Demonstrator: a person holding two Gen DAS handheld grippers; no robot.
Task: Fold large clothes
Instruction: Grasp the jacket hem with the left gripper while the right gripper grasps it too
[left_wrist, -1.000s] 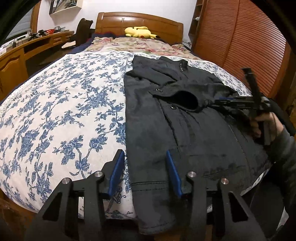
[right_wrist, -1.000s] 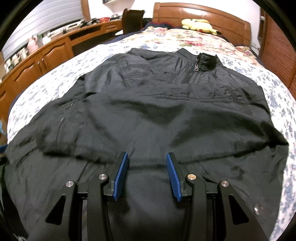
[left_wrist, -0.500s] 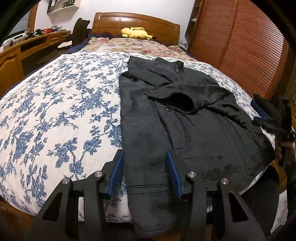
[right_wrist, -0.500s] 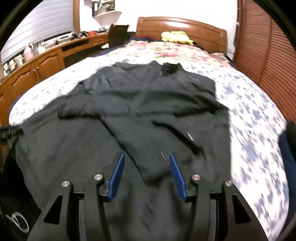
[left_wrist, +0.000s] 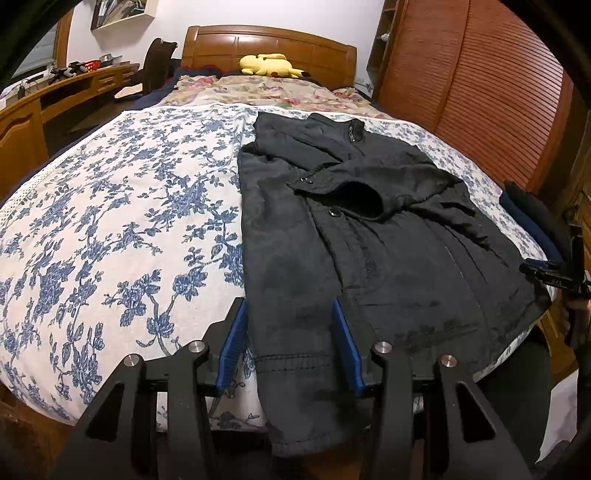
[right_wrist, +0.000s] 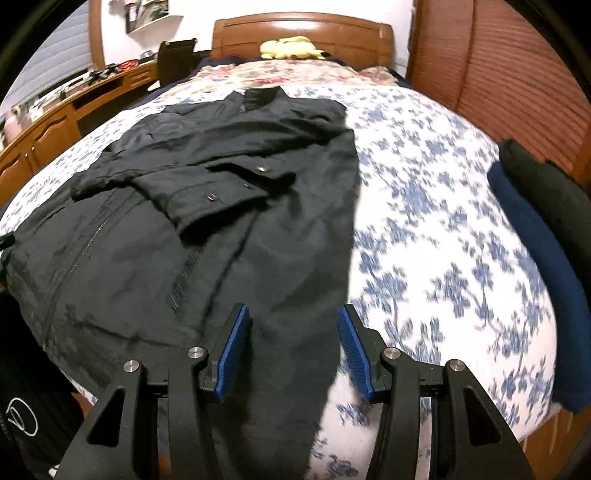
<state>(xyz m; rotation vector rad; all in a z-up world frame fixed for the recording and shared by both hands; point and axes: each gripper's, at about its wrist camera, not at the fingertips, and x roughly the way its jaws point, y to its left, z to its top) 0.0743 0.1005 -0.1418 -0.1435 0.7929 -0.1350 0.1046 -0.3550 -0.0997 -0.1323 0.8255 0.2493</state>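
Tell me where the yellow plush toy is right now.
The yellow plush toy lies at the far end of the bed, against the wooden headboard, beyond the black jacket.

Black jacket (left_wrist: 369, 236); white bedspread (left_wrist: 122, 221), blue floral print; yellow plush (left_wrist: 271, 65); navy folded garment (right_wrist: 543, 266).

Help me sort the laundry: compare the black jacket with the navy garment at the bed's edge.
The black jacket lies spread lengthwise on the bedspread, sleeves folded across its front; the navy garment is already folded compactly. The jacket shows snaps and a zipper; the navy garment looks plain. Both are dark and rest on the bed.
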